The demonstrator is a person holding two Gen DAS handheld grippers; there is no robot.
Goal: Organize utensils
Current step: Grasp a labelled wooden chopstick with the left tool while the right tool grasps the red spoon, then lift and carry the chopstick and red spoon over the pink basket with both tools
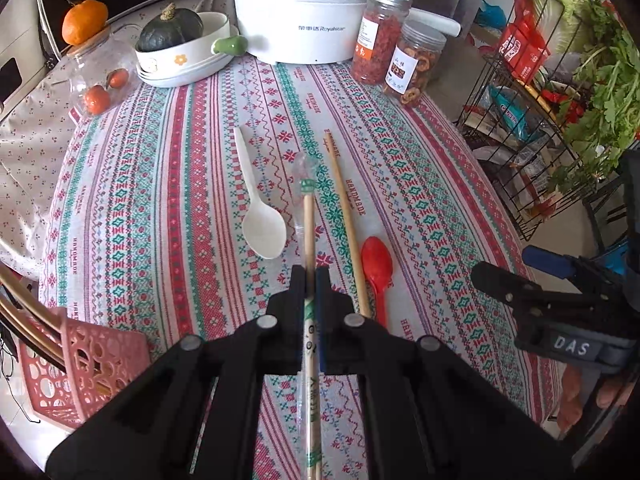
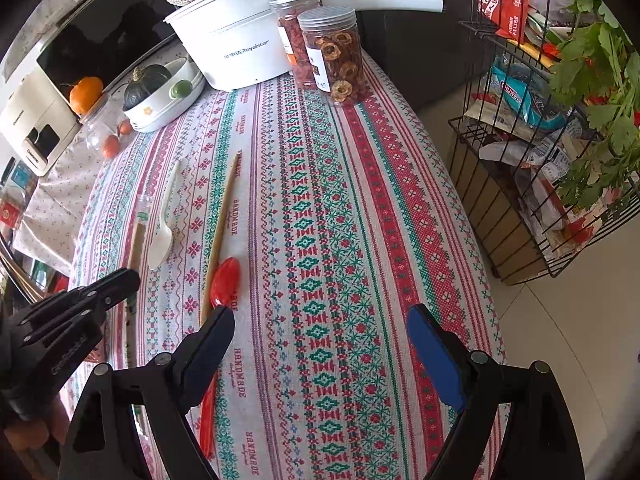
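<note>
My left gripper [image 1: 310, 276] is shut on a pair of wooden chopsticks in a clear printed sleeve [image 1: 308, 220], which runs straight ahead between the jaws over the patterned tablecloth [image 1: 420, 184]. A white plastic spoon [image 1: 262, 228] lies just left of it. To its right lie a bare wooden chopstick [image 1: 347, 220] and a red spoon [image 1: 377, 264]. My right gripper [image 2: 320, 312] stands open over bare cloth, its left finger above the red spoon [image 2: 226, 280]. The right wrist view also shows the bare chopstick [image 2: 224, 216], the white spoon [image 2: 162, 244] and the left gripper [image 2: 124, 276].
A pink perforated basket [image 1: 80, 364] sits at the near left table edge. At the back stand a white electric pot [image 1: 304, 12], two snack jars [image 1: 416, 60], a bowl holding a squash [image 1: 180, 52] and a glass jar [image 1: 100, 72]. A wire rack with greens [image 1: 560, 100] stands to the right.
</note>
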